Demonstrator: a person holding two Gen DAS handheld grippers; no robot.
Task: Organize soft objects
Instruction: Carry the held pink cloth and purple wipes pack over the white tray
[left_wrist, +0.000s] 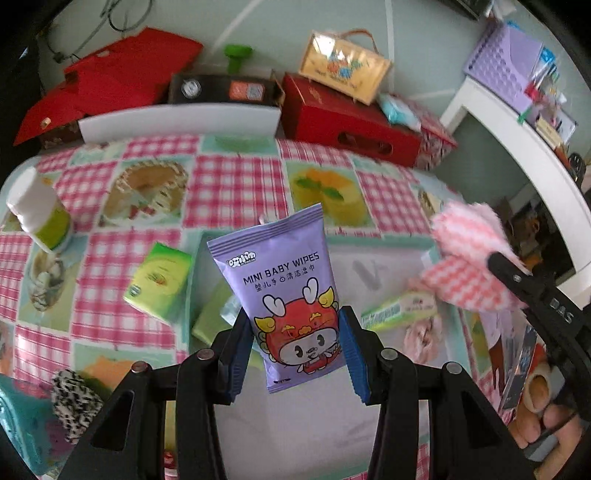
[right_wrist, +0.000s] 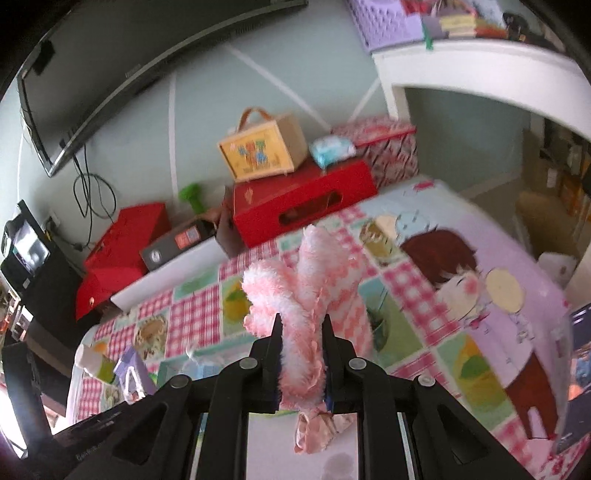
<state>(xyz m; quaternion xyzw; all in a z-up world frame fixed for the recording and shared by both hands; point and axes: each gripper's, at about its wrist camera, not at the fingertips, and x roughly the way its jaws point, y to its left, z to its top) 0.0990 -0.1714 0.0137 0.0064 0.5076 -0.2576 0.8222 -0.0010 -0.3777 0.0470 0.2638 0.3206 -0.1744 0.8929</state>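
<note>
My left gripper (left_wrist: 295, 325) is shut on a purple pack of mini baby wipes (left_wrist: 284, 291) and holds it upright above a white tray (left_wrist: 354, 266). My right gripper (right_wrist: 301, 332) is shut on a fluffy pink-and-white cloth (right_wrist: 295, 295), held above the table; in the left wrist view this cloth (left_wrist: 465, 258) hangs at the right, over the tray's right side. In the tray lie a green-white tissue pack (left_wrist: 399, 308) and a pink item (left_wrist: 421, 336). A green tissue pack (left_wrist: 159, 282) lies on the tablecloth left of the tray.
A white bottle with a green label (left_wrist: 40, 218) stands at the far left. A black-and-white fabric piece (left_wrist: 74, 402) lies front left. Red boxes (left_wrist: 347, 122), a yellow bag (left_wrist: 343, 66) and a white board (left_wrist: 181, 122) line the table's far edge. A white shelf (left_wrist: 535, 147) stands to the right.
</note>
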